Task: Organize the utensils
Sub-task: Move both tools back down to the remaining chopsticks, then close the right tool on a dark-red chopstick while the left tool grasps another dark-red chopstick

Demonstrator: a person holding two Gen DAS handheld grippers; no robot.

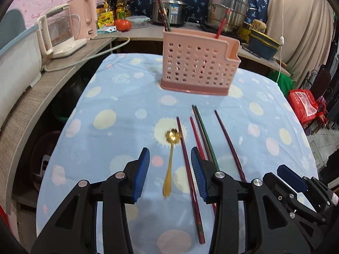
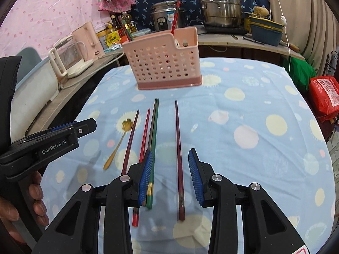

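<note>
A pink perforated utensil holder [image 1: 197, 63] [image 2: 165, 63] stands at the far side of the blue dotted cloth, with a few chopsticks upright in it. On the cloth lie a gold spoon [image 1: 170, 163] [image 2: 118, 144] and several chopsticks: a dark maroon one [image 1: 186, 158], a red one [image 1: 196, 133], a green pair [image 1: 203, 131] [image 2: 154, 127], and a separate maroon one [image 2: 178, 148]. My left gripper [image 1: 169, 154] hovers open over the spoon and the dark maroon chopstick. Over the separate maroon chopstick, my right gripper [image 2: 171, 154] is open too. Neither holds anything.
A wooden counter [image 1: 70, 63] wraps the left and back, carrying a glass kettle [image 1: 57, 31], a tomato [image 1: 122, 24], oil bottles and steel pots [image 2: 220, 2]. A red bag [image 2: 324, 93] sits off the table's right edge. A hand [image 2: 36, 201] holds the left gripper.
</note>
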